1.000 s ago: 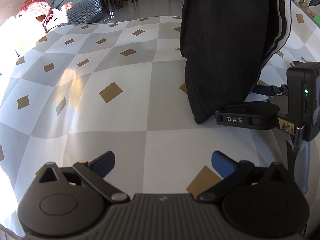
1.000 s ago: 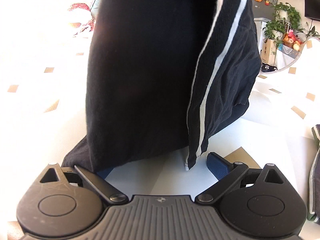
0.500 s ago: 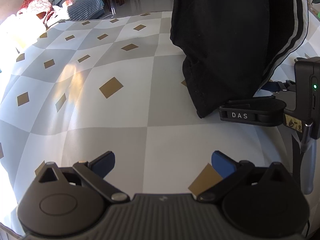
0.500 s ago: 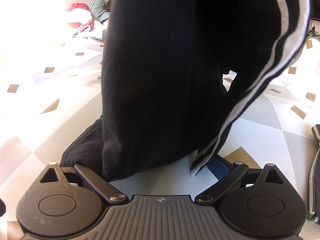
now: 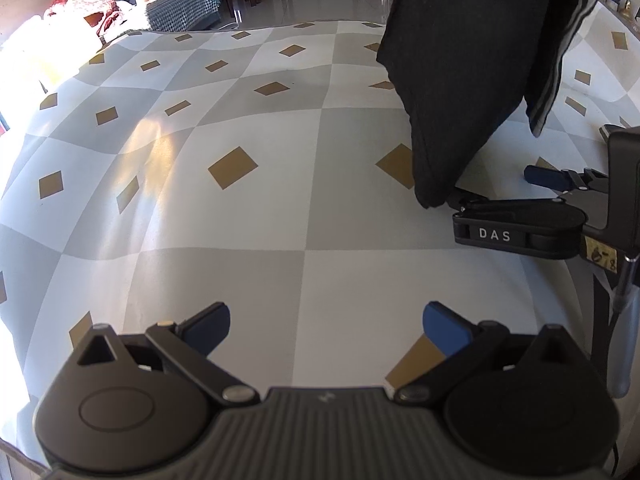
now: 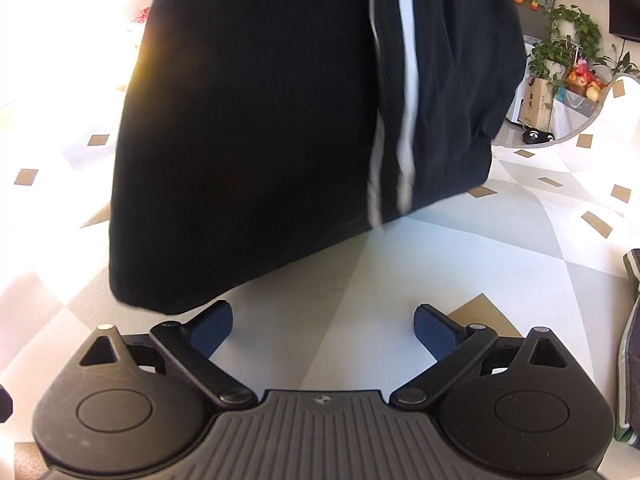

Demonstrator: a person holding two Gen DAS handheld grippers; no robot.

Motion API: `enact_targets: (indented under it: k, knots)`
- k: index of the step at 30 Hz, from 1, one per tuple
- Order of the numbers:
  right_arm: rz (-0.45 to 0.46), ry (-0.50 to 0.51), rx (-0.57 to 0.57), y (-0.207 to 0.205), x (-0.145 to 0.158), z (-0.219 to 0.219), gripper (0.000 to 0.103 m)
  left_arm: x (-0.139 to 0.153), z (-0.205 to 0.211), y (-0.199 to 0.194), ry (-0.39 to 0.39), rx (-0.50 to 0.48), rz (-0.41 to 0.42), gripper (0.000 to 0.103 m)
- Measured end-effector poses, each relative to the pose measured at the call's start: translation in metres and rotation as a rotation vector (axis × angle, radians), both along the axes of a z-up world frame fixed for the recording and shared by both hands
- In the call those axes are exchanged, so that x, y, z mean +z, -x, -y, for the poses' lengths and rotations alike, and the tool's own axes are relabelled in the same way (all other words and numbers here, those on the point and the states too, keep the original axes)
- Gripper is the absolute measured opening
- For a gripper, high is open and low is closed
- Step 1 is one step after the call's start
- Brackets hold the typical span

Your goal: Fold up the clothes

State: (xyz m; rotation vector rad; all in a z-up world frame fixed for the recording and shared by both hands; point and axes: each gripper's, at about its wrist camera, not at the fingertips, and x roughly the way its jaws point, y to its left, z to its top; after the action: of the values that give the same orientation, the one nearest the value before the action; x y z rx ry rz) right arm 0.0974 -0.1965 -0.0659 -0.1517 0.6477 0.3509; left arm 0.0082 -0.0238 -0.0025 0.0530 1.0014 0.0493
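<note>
Black garment (image 6: 260, 120) top cut off; support unseen; jaws apart.

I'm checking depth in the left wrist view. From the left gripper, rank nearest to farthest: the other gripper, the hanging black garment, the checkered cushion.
1. Other gripper, right side.
2. Black garment, hanging just beyond it, upper right.
3. Checkered cushion, far upper left, past the table.

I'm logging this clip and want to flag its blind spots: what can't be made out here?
- What holds the black garment up: cut off by the top edge in both views.
- Its type and full shape: only its hanging lower part shows.
- The striped cloth: cropped by the right wrist view's right edge.
- The sunlit left of the patterned cover: overexposed.
</note>
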Motion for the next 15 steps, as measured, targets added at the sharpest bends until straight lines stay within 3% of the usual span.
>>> enact_targets:
  k: [15]
  knots:
    - [0.0,0.0,0.0,0.0002,0.0,-0.0001,0.098,0.0008,-0.0082,0.0023,0.024,0.025,-0.001,0.103]
